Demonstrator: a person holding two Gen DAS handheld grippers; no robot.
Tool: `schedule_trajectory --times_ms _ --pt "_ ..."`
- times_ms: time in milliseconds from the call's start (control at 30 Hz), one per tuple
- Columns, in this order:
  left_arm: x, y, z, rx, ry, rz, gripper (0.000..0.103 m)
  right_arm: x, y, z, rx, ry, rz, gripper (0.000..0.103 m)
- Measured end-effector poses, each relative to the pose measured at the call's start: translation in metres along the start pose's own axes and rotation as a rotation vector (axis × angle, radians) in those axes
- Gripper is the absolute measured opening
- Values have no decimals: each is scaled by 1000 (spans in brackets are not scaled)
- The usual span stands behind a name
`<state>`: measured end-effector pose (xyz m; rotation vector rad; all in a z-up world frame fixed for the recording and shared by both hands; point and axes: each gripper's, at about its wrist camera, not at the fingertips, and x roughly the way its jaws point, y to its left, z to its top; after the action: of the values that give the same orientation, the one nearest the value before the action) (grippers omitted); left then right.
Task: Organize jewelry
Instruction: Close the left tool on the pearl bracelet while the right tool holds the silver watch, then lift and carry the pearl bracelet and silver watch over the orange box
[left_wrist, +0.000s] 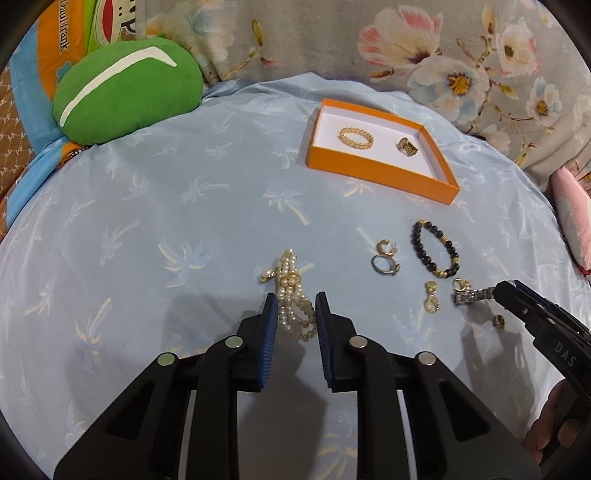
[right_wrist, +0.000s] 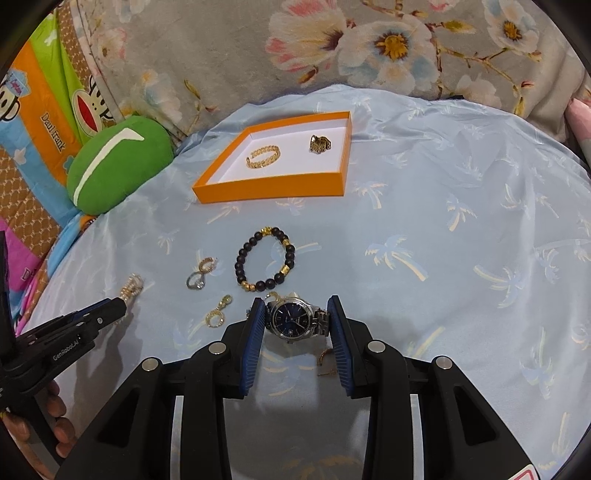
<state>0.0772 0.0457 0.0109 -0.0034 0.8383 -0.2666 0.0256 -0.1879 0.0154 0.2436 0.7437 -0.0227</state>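
Note:
An orange box with a white floor holds a gold chain bracelet and a gold ring; the box also shows in the right wrist view. My left gripper straddles a pearl bracelet on the blue cloth, its jaws close beside the pearls. My right gripper is shut on a silver watch with a blue dial. A black-bead bracelet, rings and a gold pendant lie loose.
A green plush cushion sits at the back left. Floral fabric rises behind the blue palm-print cloth. A small gold earring lies under my right gripper. A pink pillow is at the right edge.

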Motion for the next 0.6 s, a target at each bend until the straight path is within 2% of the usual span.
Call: schedule_trajectory --times_ms 200,233,267,333,533,600 --pt "-11 -8 13 18 -24 -21 19 -9 4 11 -14 -29 3 33" --pt "-13 -9 16 20 -30 -23 19 -11 5 14 -21 -36 3 26" --pt "-15 -11 20 23 -36 -27 19 -11 7 19 -30 -32 14 12" --pt "-18 -15 28 32 -48 -30 13 -11 8 28 -29 -28 30 0" --pt "-24 -23 56 43 -85 -47 10 -11 5 47 -53 -54 -9 0" --pt "-25 -24 60 42 -94 -48 10 -11 0 45 -47 -36 -16 1"
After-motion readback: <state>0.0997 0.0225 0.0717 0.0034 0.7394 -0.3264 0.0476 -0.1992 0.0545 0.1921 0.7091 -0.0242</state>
